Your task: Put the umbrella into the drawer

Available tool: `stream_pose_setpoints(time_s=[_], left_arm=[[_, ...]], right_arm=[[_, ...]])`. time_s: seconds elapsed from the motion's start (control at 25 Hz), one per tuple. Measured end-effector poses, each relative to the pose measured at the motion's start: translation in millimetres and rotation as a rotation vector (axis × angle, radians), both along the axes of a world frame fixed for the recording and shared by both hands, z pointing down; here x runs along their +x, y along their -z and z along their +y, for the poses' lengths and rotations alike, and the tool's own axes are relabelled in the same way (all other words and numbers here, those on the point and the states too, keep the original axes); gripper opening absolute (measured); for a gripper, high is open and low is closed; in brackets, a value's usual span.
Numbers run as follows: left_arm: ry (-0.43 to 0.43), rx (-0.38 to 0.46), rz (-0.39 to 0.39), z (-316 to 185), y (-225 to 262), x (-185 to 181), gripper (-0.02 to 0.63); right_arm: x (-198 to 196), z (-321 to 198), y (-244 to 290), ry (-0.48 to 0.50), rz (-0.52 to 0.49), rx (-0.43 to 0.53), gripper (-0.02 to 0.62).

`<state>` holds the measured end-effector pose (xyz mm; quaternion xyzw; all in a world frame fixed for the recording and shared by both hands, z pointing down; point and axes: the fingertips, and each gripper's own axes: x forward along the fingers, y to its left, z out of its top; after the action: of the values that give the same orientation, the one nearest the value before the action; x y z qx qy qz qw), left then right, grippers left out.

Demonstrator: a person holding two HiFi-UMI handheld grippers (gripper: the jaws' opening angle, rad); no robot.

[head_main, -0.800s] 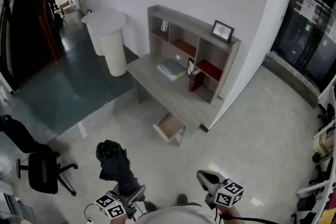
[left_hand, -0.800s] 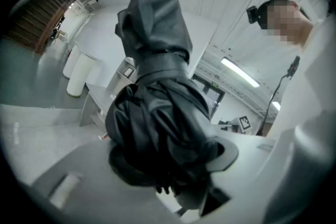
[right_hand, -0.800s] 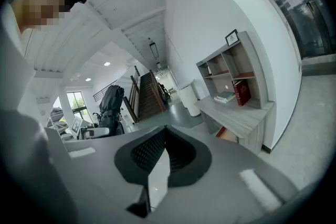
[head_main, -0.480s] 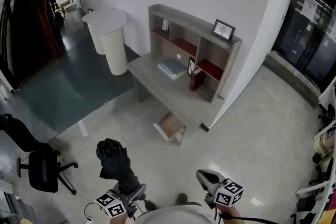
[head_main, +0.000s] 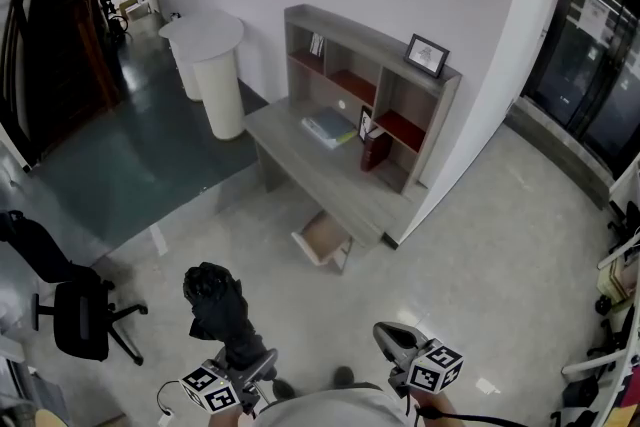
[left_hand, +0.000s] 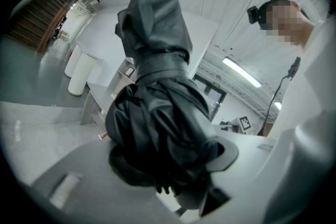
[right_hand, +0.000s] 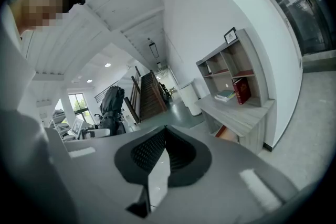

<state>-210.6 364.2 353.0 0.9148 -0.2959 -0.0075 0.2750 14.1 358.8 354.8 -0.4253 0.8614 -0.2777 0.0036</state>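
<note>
The left gripper (head_main: 243, 367) has its fingers clamped on the folded umbrella (head_main: 217, 303). The right gripper (head_main: 391, 339), fingers together, is empty. The open drawer (head_main: 324, 240) under the far bench (head_main: 318, 179) lies well apart, so carrying is left.

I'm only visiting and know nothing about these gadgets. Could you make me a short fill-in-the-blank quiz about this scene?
1. The left gripper is shut on a folded black ____.
2. The right gripper holds ____.
3. Under the desk, the drawer is ____.
Missing words: umbrella; nothing; open.
</note>
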Motion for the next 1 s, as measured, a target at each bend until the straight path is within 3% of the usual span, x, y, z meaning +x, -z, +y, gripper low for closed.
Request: stream_pose_setpoints(time_s=[1.0], left_arm=[[0.127,-0.004,-0.032,3.5,-17.9,88.9,0.221]], right_arm=[[88.0,-17.4,-25.3,0.167,0.072,0.003,0.005]])
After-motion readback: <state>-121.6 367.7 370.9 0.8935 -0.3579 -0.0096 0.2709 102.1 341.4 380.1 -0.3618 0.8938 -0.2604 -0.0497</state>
